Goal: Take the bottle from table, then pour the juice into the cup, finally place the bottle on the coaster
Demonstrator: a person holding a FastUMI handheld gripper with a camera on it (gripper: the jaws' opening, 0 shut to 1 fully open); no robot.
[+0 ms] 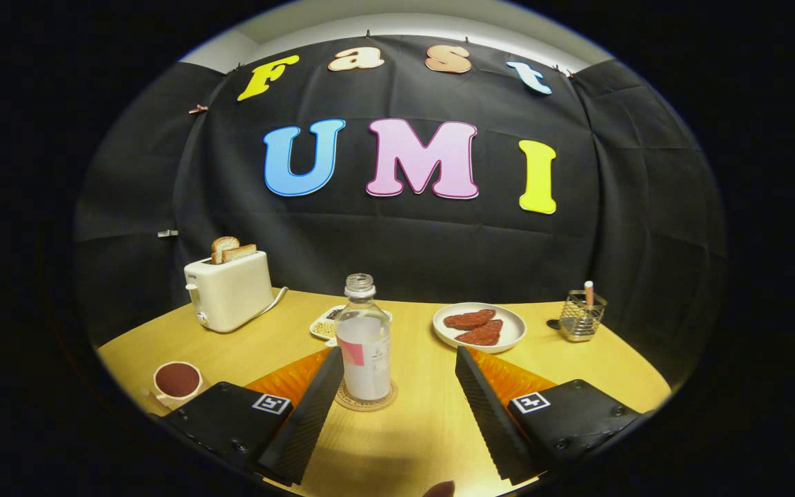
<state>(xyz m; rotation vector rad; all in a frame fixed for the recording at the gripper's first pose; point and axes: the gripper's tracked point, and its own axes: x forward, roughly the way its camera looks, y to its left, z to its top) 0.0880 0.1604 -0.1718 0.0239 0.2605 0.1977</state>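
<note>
We note a black cloth wall (pixel 397 248), creased and clipped along its top, a pale wall strip (pixel 411 24) above, and a light wooden table (pixel 404 428) evenly lit.

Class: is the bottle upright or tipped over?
Upright: the bottle stands neck-up on the coaster, between the open tongs, untouched.

We see a clear bottle (pixel 364 338) with a pink-and-white label, a cream toaster (pixel 230 291), and a yellow wood-grain tabletop (pixel 411 428).
</note>
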